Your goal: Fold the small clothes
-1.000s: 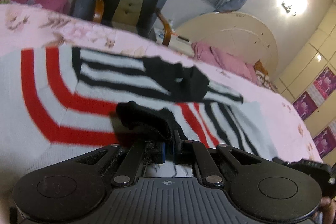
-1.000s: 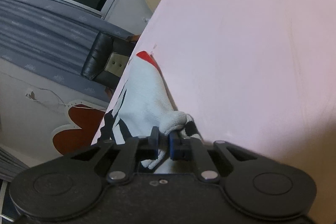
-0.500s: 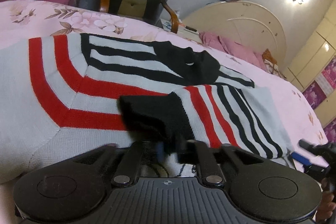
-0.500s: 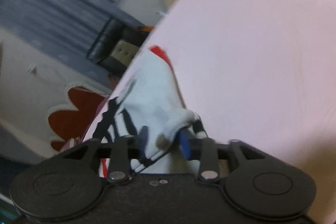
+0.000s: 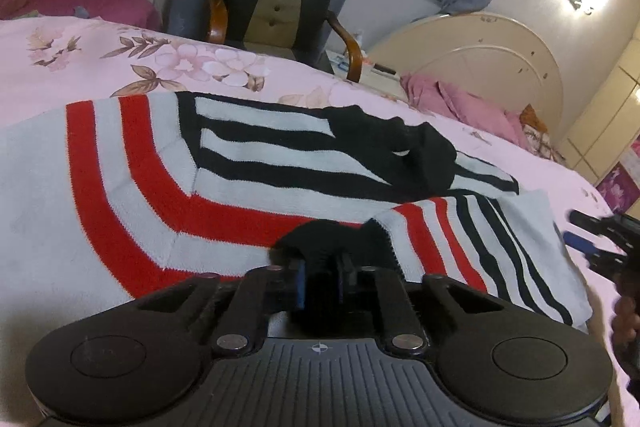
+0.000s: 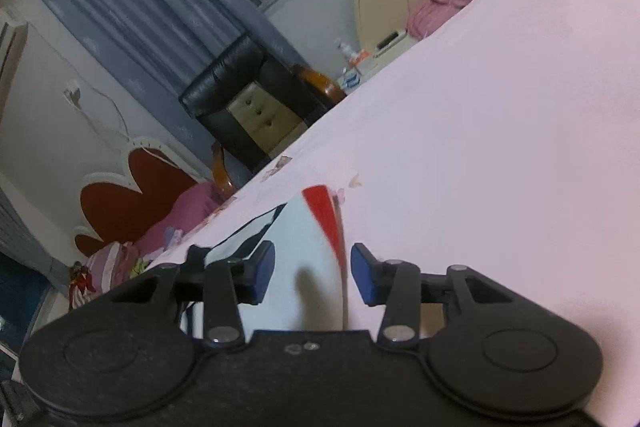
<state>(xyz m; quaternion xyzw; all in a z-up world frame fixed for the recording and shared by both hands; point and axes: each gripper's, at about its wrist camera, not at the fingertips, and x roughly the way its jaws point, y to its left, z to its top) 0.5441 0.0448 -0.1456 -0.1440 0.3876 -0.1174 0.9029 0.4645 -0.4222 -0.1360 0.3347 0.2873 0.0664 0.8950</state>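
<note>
- Your left gripper (image 5: 320, 281) is clamped on the black cuff (image 5: 336, 239) of the striped sweater (image 5: 160, 179), which lies flat on the pink bed (image 5: 120, 63); bare sheet runs beyond its far edge.
- Your right gripper (image 6: 313, 273) hangs with its jaws apart over the sweater's white corner (image 6: 304, 247); only this view shows wide bare sheet to the right.

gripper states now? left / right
Left gripper: shut on the sweater's black cuff.
Right gripper: open, empty, over the sweater.
</note>
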